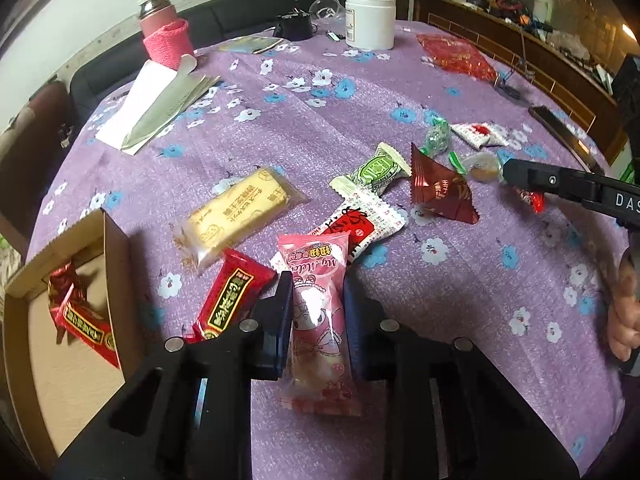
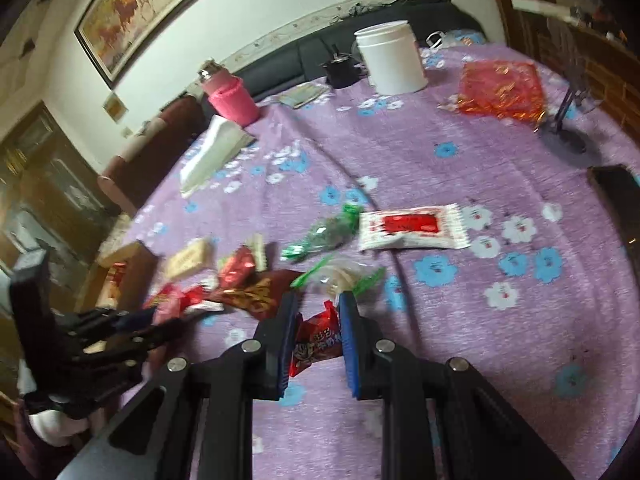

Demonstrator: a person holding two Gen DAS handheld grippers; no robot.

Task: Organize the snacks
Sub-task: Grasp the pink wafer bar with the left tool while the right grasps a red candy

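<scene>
My left gripper (image 1: 319,280) is shut on a pink snack packet (image 1: 320,320), which stands upright between its pads over the purple flowered cloth. To its left is an open cardboard box (image 1: 116,264) holding red packets (image 1: 80,316). A red bar (image 1: 236,292), a yellow bar (image 1: 240,212), a red-and-white packet (image 1: 360,220) and a green-white packet (image 1: 372,172) lie close ahead. My right gripper (image 2: 318,300) is shut on a small red candy packet (image 2: 318,340). In the left wrist view the right gripper (image 1: 520,184) shows at the right, beside a dark red packet (image 1: 440,192).
Green candies (image 2: 332,232) and a white-red packet (image 2: 412,228) lie mid-table. At the back stand a white jar (image 1: 370,20) and a pink flask (image 1: 164,32), with folded papers (image 1: 156,104) and a red bag (image 1: 456,56) nearby. A dark flat device (image 2: 616,200) lies at the right edge. A hand (image 1: 624,312) is at the right.
</scene>
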